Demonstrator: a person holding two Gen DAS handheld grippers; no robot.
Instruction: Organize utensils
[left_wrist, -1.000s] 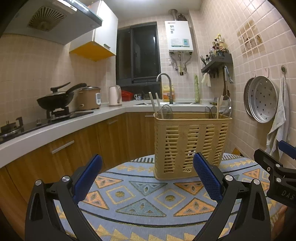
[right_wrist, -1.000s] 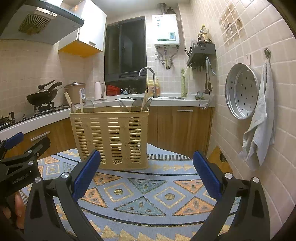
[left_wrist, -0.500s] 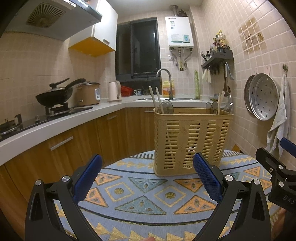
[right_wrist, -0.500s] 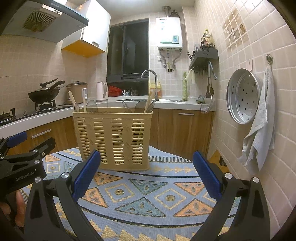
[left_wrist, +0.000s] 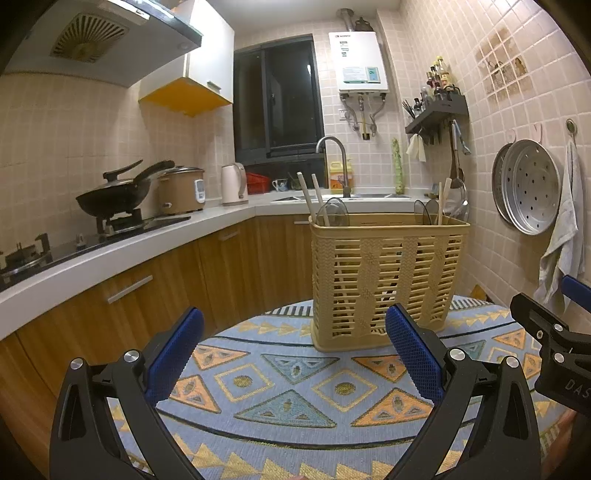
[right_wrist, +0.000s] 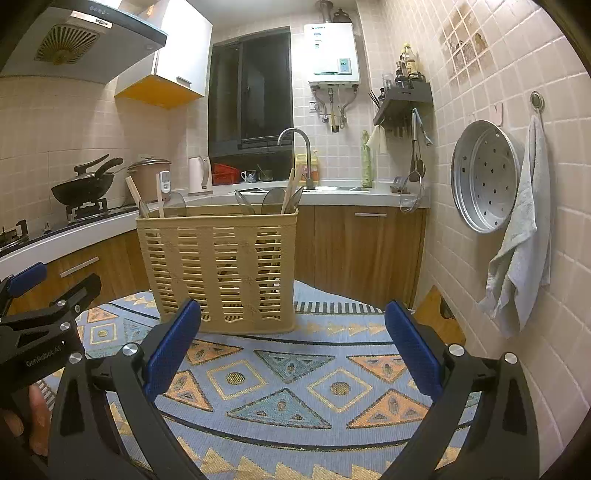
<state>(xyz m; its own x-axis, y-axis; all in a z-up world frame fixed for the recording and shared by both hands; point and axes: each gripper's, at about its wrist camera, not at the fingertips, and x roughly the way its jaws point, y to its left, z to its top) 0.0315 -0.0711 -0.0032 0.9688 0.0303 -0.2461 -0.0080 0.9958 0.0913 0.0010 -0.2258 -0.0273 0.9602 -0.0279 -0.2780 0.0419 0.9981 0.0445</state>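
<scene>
Here, a slatted plastic utensil basket (left_wrist: 388, 280) stands upright on the patterned tablecloth (left_wrist: 280, 384), holding spoons and chopsticks (left_wrist: 314, 197). Both the left gripper (left_wrist: 293, 354) and right gripper (right_wrist: 291, 350) hover spread wide, empty. The utensils look light, stiff, likely slippery; grip their protruding handles.

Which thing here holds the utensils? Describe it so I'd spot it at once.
Find the round table with the patterned cloth. At its far side stands a tan slatted basket. It is the only thing on the cloth, with wooden chopsticks poking out.
</scene>
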